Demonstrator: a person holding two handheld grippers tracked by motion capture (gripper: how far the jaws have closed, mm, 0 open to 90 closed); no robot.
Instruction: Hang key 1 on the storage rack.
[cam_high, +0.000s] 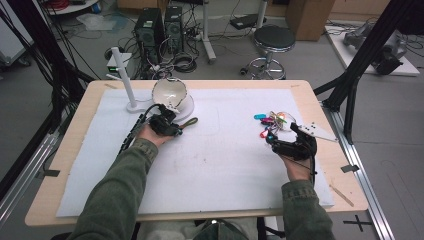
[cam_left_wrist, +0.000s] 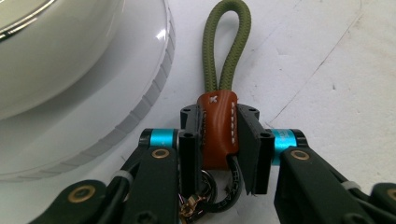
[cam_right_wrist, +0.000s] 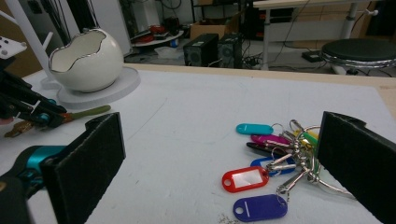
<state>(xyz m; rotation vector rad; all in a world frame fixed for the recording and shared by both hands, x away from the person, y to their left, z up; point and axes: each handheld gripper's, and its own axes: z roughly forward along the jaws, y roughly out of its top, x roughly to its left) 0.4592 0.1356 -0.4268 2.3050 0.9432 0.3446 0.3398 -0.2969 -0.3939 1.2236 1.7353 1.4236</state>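
Leather fob (cam_left_wrist: 217, 128) pinched in left tongs (cam_left_wrist: 219, 140) | right tongs (cam_right_wrist: 224, 163) spread near key tags (cam_right_wrist: 261, 172)

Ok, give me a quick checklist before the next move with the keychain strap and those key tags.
1. Left tongs shut on the keychain strap: ok, the jaws clamp its brown leather sleeve from both sides.
2. Olive cord loop free: ok, it lies on the white mat past the jaws, beside the round white base.
3. Egg-shaped bowl upright on its base: ok.
4. Right tongs open: ok, the jaws stand wide apart.
5. Key tag bunch lined up with the right tongs: ok, it lies on the mat ahead between the jaws, not yet gripped.
6. Ring under the strap secure: cannot tell, mostly hidden.
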